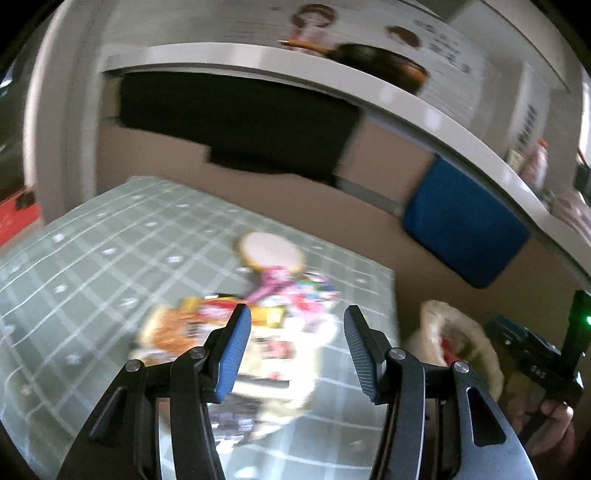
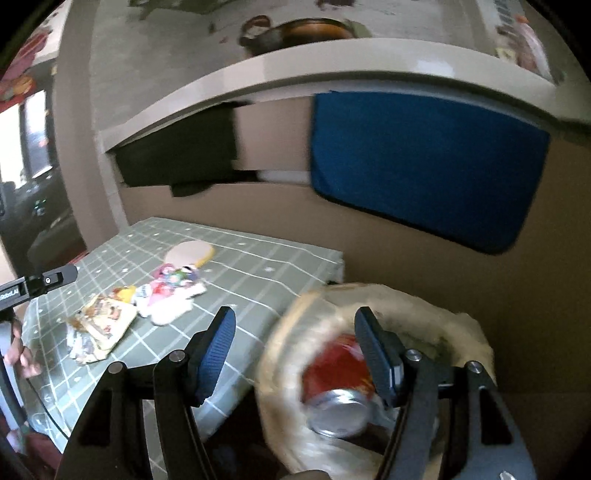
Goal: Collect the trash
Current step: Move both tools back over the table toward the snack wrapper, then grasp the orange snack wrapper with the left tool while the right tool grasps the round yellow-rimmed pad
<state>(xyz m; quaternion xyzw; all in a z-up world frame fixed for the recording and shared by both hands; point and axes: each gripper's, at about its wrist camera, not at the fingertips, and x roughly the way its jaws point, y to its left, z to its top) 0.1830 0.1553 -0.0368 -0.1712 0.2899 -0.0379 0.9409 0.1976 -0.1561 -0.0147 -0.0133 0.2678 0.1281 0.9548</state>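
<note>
Room: a kitchen corner, with a pale counter (image 2: 332, 62) curving overhead, a dark pan (image 2: 310, 31) sitting on it, and brown cabinet fronts below.
Hanging cloths: a black one (image 2: 181, 158) on the left and a blue towel (image 2: 424, 166) on the right, both draped under the counter edge.
Table: low, covered in a green checked cloth (image 2: 258, 280), standing in front of the cabinets.
Left gripper: the left gripper (image 1: 297, 347) hovers over the table with its blue-padded fingers (image 1: 232, 354) spread apart and nothing between them. It also pokes into the right wrist view from the far left edge (image 2: 40, 282).
Wrappers: a loose heap of snack wrappers (image 2: 107, 325) lies on the cloth, orange and yellow packets to the left, pink and multicoloured ones (image 2: 177, 277) further back, all blurred in the left wrist view (image 1: 236, 332).
Round lid: a pale round disc (image 2: 190, 253) lies flat at the far end of the heap.
Trash bag: a whitish bag (image 2: 424, 314) stands open just beside the table's right edge, seen in the left wrist view too (image 1: 465, 339).
Can: a red can (image 2: 340, 387) with a silver end lies on its side inside the bag, heavily blurred.
Right gripper: the right gripper (image 2: 295, 350) is above the bag mouth, fingers (image 2: 373, 350) released and wide apart, the can showing between them but not pinched.
</note>
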